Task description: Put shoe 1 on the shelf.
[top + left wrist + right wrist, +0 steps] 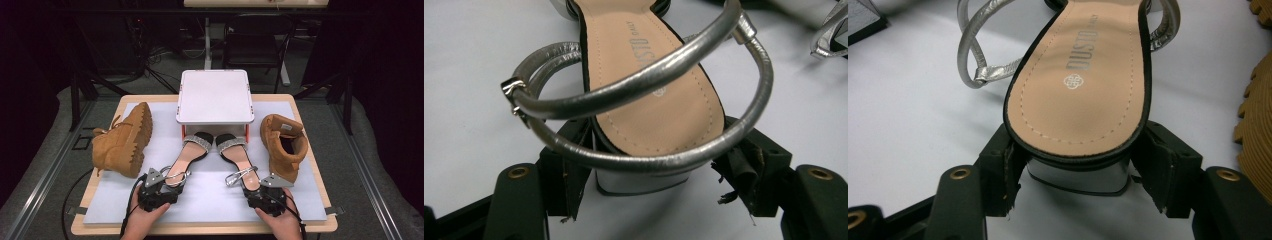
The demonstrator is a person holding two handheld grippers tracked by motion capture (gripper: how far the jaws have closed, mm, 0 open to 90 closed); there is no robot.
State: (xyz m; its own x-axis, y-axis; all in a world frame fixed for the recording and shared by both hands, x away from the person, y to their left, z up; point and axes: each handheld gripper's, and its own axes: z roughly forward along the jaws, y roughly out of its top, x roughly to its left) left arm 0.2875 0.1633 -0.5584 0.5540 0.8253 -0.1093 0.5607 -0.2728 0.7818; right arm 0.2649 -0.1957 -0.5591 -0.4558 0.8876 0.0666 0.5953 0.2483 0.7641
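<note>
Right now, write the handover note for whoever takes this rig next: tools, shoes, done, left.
Left tool: jaws astride the silver block heel of the left silver-strapped sandal, seemingly clamped.
Right tool: same on the right silver-strapped sandal.
Both sandals lie on the white mat, toes under the white raised tray.
Tan lug-soled boot lies on its side at left; the other tan boot stands at right.
Done: both heels straddled.
Left, probably: move the sandals; tray top is bare.

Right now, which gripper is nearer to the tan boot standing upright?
Right. The right gripper grips a sandal heel just beside the upright boot; the left gripper is across the table, nearer the tipped boot.
</note>
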